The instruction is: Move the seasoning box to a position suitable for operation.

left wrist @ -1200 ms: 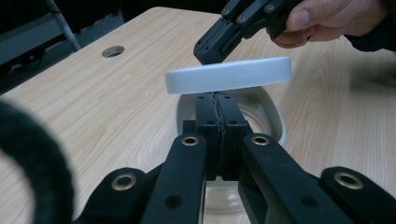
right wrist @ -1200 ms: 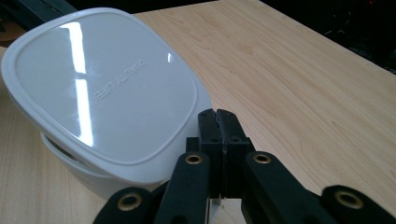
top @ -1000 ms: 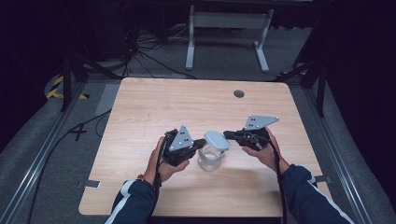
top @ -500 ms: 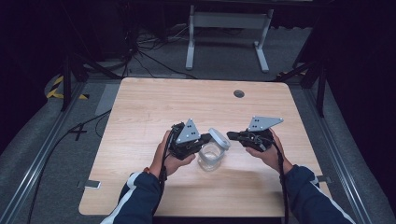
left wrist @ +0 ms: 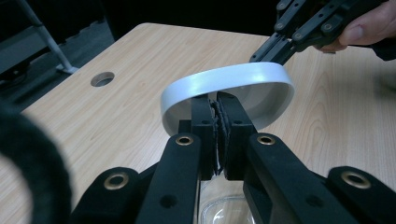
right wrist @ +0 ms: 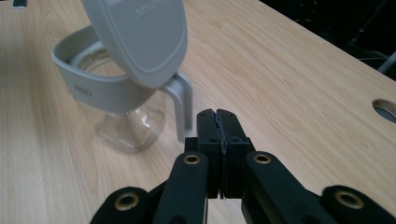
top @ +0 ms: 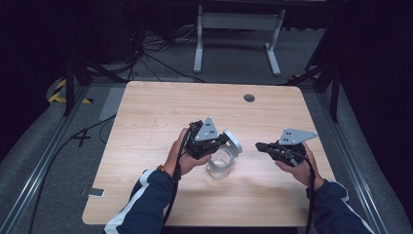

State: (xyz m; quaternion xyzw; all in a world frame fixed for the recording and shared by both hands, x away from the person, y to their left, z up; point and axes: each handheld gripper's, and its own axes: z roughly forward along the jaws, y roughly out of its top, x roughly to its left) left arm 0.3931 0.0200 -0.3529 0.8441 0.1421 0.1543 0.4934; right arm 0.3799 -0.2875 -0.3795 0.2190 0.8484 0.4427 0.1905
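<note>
Near the middle of the high view, slightly below center, the left gripper (top: 220,145) sits over a clear jar (top: 218,165) standing on the wooden surface (top: 146,117), and its body hides much of the jar's rim. A pale grey lid (top: 233,142) stands tilted up at the jar's right side; whether it is hinged to the jar's grey collar cannot be told from there. In the left gripper view the jaws are pressed together on the near edge of the lid (left wrist: 233,81), which fills the center of the frame as a curved white band; the pinch point itself is covered by the jaw tips, and the jar shows as a blurred glassy patch cut off at the bottom edge. The right gripper (top: 262,146) hangs at the right of the high view, apart from the jar, with its jaws closed on nothing. In the right gripper view the jar (right wrist: 126,126) sits at the upper left with its grey collar and handle, and the raised lid (right wrist: 140,37) is cut off by the top edge and hides the far part of the opening.
</note>
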